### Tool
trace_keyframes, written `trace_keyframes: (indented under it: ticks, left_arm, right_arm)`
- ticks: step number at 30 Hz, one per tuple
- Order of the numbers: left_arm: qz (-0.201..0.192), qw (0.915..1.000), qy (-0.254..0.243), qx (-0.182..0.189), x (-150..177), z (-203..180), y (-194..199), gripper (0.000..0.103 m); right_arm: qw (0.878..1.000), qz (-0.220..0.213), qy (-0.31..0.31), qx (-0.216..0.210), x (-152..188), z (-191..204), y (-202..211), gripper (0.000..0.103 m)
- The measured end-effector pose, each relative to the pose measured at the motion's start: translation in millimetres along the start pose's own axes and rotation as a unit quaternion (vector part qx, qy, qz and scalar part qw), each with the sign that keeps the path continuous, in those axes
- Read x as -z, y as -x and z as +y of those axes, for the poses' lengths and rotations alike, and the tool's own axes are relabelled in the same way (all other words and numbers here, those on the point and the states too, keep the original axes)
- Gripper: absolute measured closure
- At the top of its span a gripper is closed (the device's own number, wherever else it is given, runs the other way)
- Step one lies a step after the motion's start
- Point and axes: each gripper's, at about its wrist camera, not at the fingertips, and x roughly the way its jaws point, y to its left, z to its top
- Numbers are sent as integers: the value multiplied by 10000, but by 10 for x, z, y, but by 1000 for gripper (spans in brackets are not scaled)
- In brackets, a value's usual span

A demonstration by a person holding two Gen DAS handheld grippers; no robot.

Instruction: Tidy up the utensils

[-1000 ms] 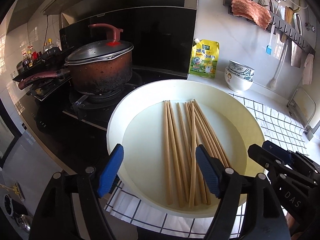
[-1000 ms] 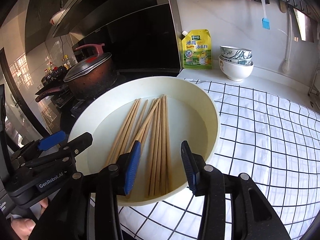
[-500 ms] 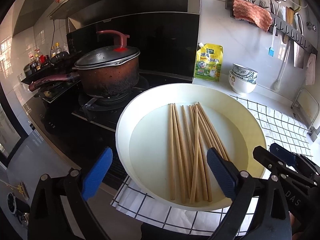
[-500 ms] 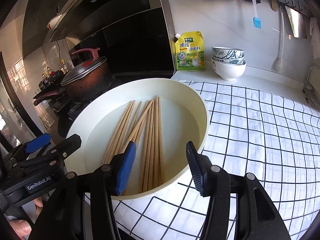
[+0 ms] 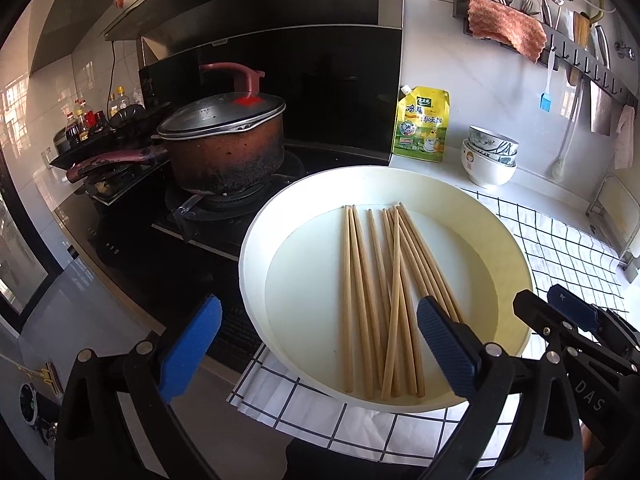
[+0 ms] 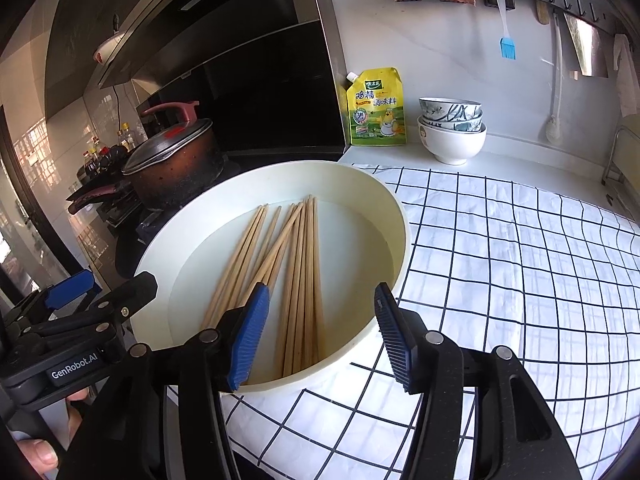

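Note:
Several wooden chopsticks lie side by side in a shallow cream basin on the counter. My left gripper hovers at the basin's near left rim, jaws open wide, pads touching nothing. My right gripper hangs over the near right rim with its jaws opening. The chopsticks' near ends show in its gap, but the pads press on nothing. Each gripper also appears at the edge of the other's view.
A scorched lidded pot sits on the black stove left of the basin. Behind stand a yellow seasoning pouch and stacked bowls. A checked cloth covers the counter on the right. A wall rack holds utensils.
Both grippers' jaws have spread wider, the left much more than the right. The basin and the chopsticks lie as before.

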Motion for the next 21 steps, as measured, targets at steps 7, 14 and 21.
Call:
trace_keyframes:
  ticks: [7, 14, 21]
  left_arm:
    - [37, 10000, 36, -13, 14, -2, 0, 6]
    - [70, 10000, 26, -48, 28, -6, -18, 6]
    - [75, 9999, 30, -64, 33, -17, -18, 6]
  right_arm:
    - [10000, -16, 18, 34, 21, 2, 22, 50]
    - [10000, -10, 37, 44, 38, 31, 22, 50]
    - [10000, -13, 39, 48, 37, 43, 24, 50]
